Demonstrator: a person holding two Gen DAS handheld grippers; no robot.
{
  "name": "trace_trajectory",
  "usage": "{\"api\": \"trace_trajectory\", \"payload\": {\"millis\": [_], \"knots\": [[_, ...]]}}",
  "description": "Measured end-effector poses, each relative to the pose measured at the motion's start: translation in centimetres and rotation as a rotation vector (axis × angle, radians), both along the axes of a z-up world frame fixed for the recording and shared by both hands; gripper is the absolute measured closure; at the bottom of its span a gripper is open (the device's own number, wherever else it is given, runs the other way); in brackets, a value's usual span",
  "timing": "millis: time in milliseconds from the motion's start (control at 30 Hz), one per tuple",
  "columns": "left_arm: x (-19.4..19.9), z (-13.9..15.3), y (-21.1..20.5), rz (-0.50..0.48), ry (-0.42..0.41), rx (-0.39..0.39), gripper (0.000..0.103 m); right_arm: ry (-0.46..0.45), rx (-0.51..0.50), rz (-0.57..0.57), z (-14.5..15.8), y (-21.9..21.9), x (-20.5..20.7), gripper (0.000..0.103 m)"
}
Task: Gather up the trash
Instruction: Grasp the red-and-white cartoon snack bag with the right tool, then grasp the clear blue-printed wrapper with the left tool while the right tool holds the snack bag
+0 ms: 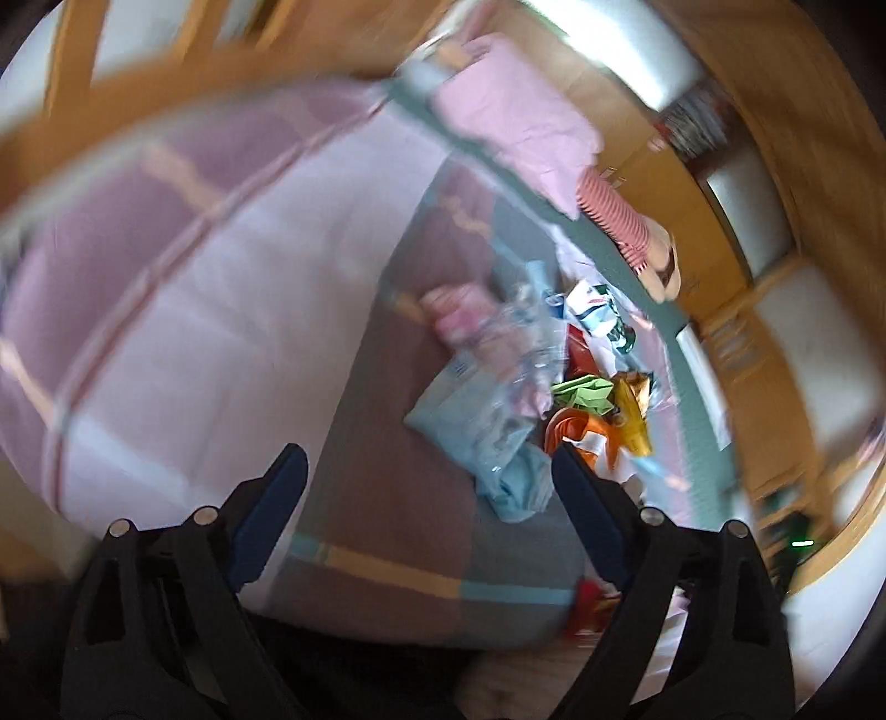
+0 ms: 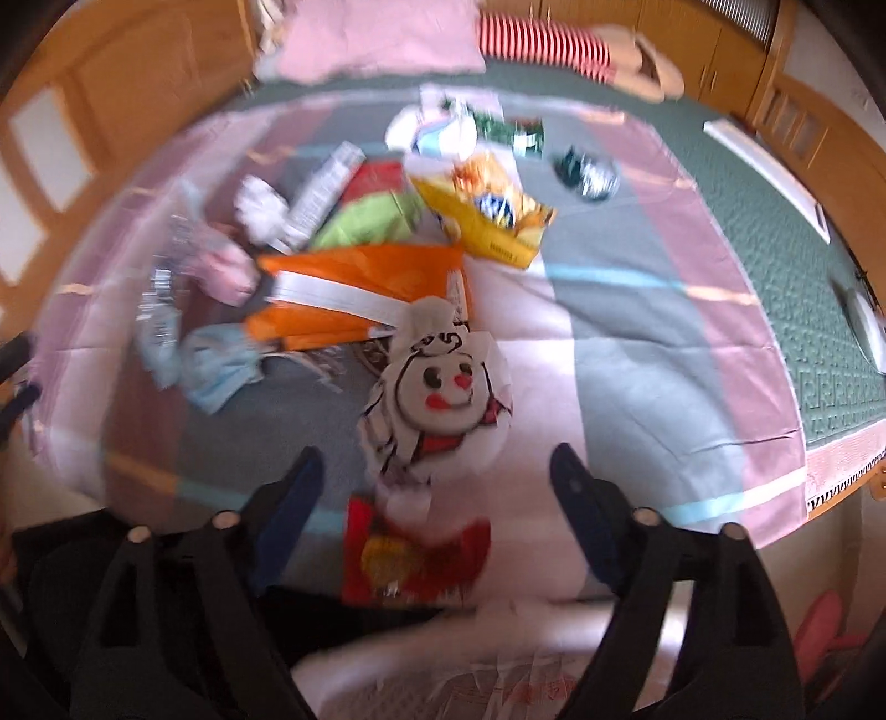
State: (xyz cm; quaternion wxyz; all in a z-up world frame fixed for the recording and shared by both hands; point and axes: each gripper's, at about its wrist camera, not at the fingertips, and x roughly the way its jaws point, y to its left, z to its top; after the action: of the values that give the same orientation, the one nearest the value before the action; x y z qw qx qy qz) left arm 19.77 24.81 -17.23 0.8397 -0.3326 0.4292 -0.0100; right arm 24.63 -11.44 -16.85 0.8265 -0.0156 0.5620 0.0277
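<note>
A heap of trash lies on a pink and grey bedspread (image 2: 637, 354). In the right wrist view I see a white wrapper with a cartoon face (image 2: 437, 399), a red wrapper (image 2: 415, 559), an orange bag (image 2: 360, 288), a yellow snack bag (image 2: 487, 216), a green wrapper (image 2: 371, 221) and a blue face mask (image 2: 221, 365). My right gripper (image 2: 437, 476) is open above the cartoon wrapper. My left gripper (image 1: 429, 471) is open and empty above the bedspread (image 1: 183, 310), with the mask (image 1: 498, 459) and orange bag (image 1: 576, 432) near its right finger. Both views are blurred.
A pink pillow (image 2: 382, 39) and a red striped cloth (image 2: 542, 39) lie at the bed's far end. Wooden cabinets (image 2: 72, 122) surround the bed. A white plastic bag (image 2: 498, 670) sits below my right gripper. A dark wrapper (image 2: 587, 171) lies apart on the right.
</note>
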Motion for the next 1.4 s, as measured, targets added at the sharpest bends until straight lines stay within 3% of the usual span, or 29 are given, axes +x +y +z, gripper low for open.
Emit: {"api": "trace_trajectory", "payload": {"millis": [67,167,400,633,700,767,800,900,967,1067,1233,1333,1400], "knots": [[0.0,-1.7,1.3,0.023,0.061,-0.078,0.014,0.102,0.003,-0.031,-1.6,-0.1,1.2,0.019],[-0.4,-2.1,1.6,0.016,0.066,-0.133,0.012,0.123,0.003,-0.002,-1.3,-0.2,0.0,0.019],[-0.4,-2.0,0.3,-0.045,0.069,-0.177,0.010,0.185,-0.128,0.127,-1.5,-0.1,-3.4,0.009],[-1.0,-1.8,0.7,-0.029,0.075,-0.155,0.010,0.280,-0.233,0.291,-4.4,1.8,-2.2,0.009],[-1.0,-1.9,0.8,-0.025,0.077,-0.148,0.010,0.295,-0.227,0.314,-5.1,2.0,-1.8,0.015],[-0.9,-2.0,0.7,-0.029,0.082,-0.143,0.010,0.316,-0.186,0.293,-6.0,1.6,-1.2,0.049],[-0.9,-2.0,0.6,-0.032,0.085,-0.140,0.010,0.318,-0.158,0.275,-6.3,1.3,-0.8,0.055],[-0.8,-2.2,0.4,-0.041,0.092,-0.132,0.010,0.249,-0.092,0.258,-5.7,1.1,-0.4,0.067],[-0.7,-2.3,0.3,-0.043,0.097,-0.130,0.010,0.182,-0.023,0.252,-4.3,1.1,-0.5,0.084],[-0.7,-2.4,0.4,-0.042,0.094,-0.138,0.010,0.005,0.079,0.239,-1.2,1.3,-0.7,0.084],[0.1,-2.2,0.5,-0.046,0.091,-0.126,0.010,-0.145,0.240,0.245,2.9,2.3,-1.9,0.084],[2.9,-1.2,-0.1,-0.084,0.099,-0.063,0.011,-0.265,0.195,0.264,4.8,3.9,-2.6,0.084],[5.5,-0.6,-2.1,-0.193,0.083,0.023,0.011,-0.301,0.174,0.222,5.2,4.0,-2.7,0.084]]}}
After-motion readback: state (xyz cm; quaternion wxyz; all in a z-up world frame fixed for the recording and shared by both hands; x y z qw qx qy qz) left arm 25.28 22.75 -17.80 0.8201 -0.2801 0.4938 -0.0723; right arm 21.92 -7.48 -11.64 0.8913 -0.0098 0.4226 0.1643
